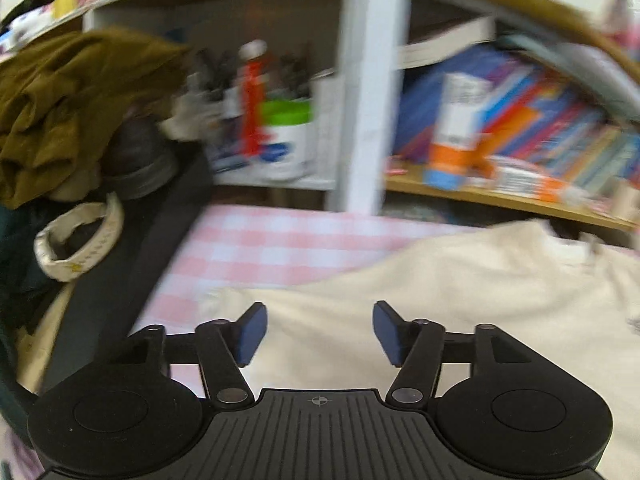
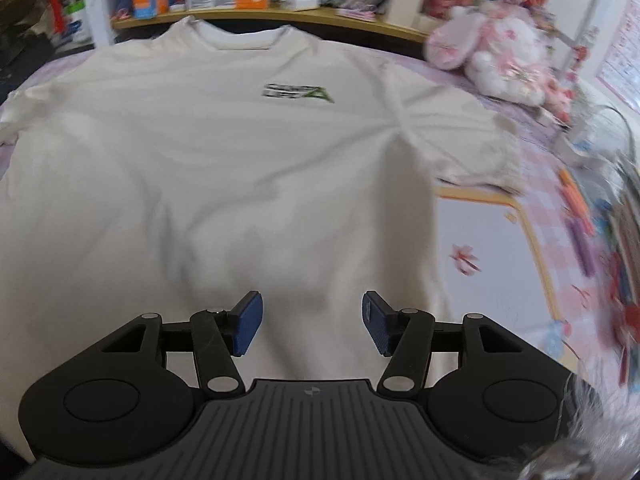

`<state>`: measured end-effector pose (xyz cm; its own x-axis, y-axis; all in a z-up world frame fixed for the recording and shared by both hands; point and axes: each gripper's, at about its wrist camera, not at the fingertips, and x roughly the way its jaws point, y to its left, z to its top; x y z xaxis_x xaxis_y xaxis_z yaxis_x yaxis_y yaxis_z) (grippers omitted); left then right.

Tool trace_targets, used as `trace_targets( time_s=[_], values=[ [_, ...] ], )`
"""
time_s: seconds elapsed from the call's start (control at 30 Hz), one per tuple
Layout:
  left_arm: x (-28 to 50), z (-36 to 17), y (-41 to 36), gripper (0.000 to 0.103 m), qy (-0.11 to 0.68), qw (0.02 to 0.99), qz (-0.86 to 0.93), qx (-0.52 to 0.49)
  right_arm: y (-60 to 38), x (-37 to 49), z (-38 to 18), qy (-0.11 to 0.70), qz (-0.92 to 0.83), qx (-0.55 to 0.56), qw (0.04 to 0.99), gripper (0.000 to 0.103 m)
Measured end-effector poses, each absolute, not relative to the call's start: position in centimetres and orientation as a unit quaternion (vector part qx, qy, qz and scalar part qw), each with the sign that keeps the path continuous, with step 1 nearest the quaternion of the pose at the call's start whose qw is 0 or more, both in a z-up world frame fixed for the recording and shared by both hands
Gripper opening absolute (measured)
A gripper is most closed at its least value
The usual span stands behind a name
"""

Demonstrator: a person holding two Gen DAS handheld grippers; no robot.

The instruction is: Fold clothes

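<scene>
A cream T-shirt [image 2: 224, 152] lies flat and face up on the pink checked cloth, collar at the far side, with a small dark and green logo [image 2: 298, 92] on its chest. My right gripper [image 2: 312, 326] hovers open over the shirt's lower middle, holding nothing. In the left wrist view the same T-shirt [image 1: 460, 296] fills the lower right, and its left sleeve edge ends near the left gripper. My left gripper [image 1: 319, 332] is open above that sleeve area, with nothing between its blue pads.
An olive garment [image 1: 52, 112] is heaped on a dark chair at left. A white shelf post [image 1: 368, 92] and shelves of books [image 1: 540, 128] stand behind. A pink plush toy [image 2: 492, 56] and a white mat [image 2: 488, 252] lie to the shirt's right.
</scene>
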<state>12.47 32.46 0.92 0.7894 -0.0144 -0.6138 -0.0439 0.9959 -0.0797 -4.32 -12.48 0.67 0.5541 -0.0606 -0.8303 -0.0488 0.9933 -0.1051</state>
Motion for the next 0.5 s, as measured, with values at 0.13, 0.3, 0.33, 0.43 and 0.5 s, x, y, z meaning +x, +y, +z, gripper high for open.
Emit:
trace_targets(
  time_s=[0.13,0.3,0.33,0.43,0.5],
  values=[
    [9.7,1.5,27.7,0.081,0.322,0.943,-0.07,-0.039,-14.5,-6.7,0.7,0.478,-0.039,-0.052,0.876,0.053],
    [6.5,1.1,21.3,0.082,0.33,0.93,-0.158,-0.024,-16.3,-9.2,0.2,0.486,-0.073,-0.035,0.87,0.054],
    [5.9,0.9,20.0,0.083,0.332,0.927,-0.174,-0.019,-16.4,-9.6,0.1,0.487,-0.076,-0.033,0.87,0.054],
    [4.6,0.2,16.7,0.084,0.338,0.917,-0.212,-0.005,-16.6,-10.6,-0.1,0.486,-0.08,-0.027,0.87,0.054],
    [4.2,-0.2,15.9,0.084,0.343,0.913,-0.22,0.002,-16.6,-11.1,-0.1,0.485,-0.079,-0.024,0.871,0.054]
  ],
)
